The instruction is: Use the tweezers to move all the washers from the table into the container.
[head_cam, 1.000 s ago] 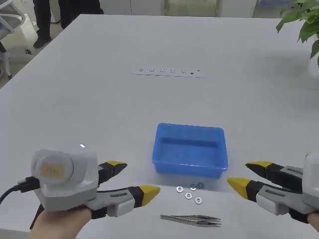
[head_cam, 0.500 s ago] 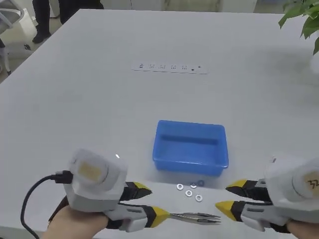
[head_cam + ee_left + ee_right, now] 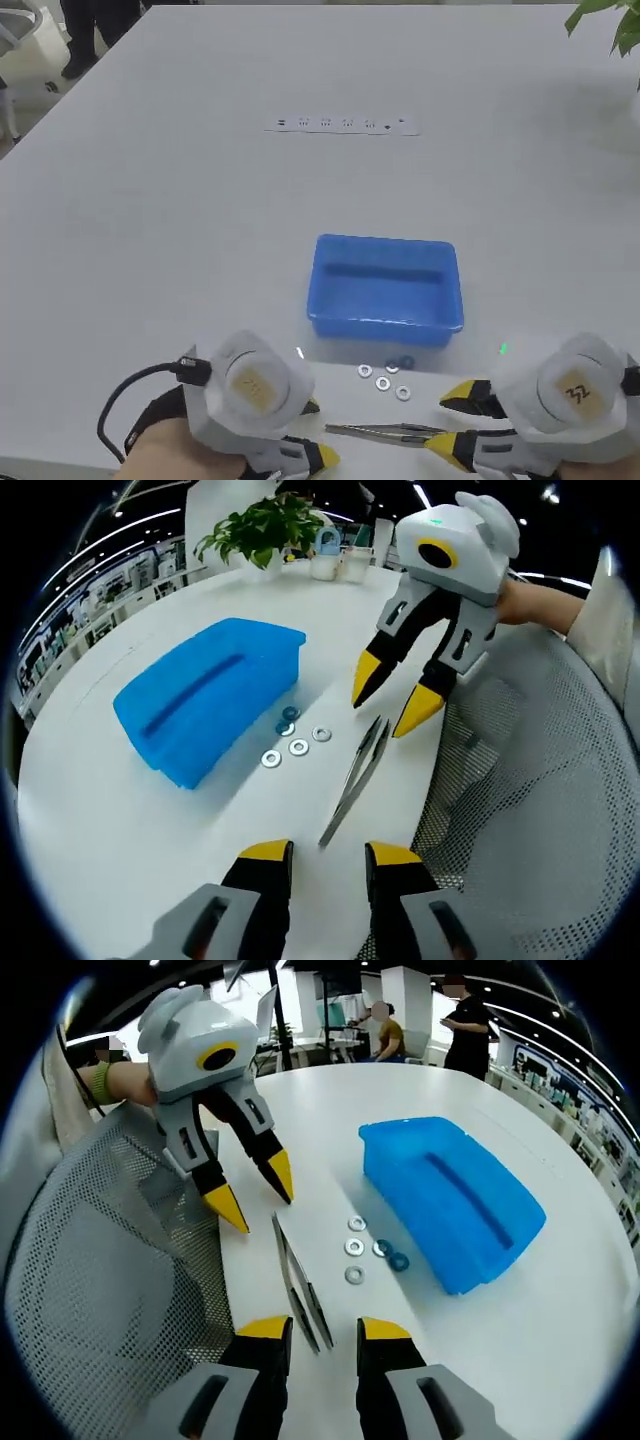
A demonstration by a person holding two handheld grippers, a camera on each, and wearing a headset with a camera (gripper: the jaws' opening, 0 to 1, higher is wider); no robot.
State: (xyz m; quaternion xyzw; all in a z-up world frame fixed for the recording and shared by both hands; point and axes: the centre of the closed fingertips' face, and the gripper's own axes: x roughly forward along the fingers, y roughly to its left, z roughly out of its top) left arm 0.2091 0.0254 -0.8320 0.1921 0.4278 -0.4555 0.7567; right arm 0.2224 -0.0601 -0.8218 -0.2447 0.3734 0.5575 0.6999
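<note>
Left gripper: jaws parted with a clear gap, holding nothing; I have it low at the near edge of the table, aimed at the tweezers' closed end.
Right gripper: jaws also apart and empty; it faces my left one from the other side, and the tweezers' two prongs reach in between its yellow tips.
Tweezers: flat on the table between my two grippers, lengthwise from one to the other, near the table's front edge.
Washers: small loose cluster on the table between the tweezers and the container; three silver ones, with a blue one nearest the container wall.
Container: blue rectangular tray just beyond the washers; I see nothing inside it.
Farther back: white power strip across mid-table, green plant at the far right corner.
</note>
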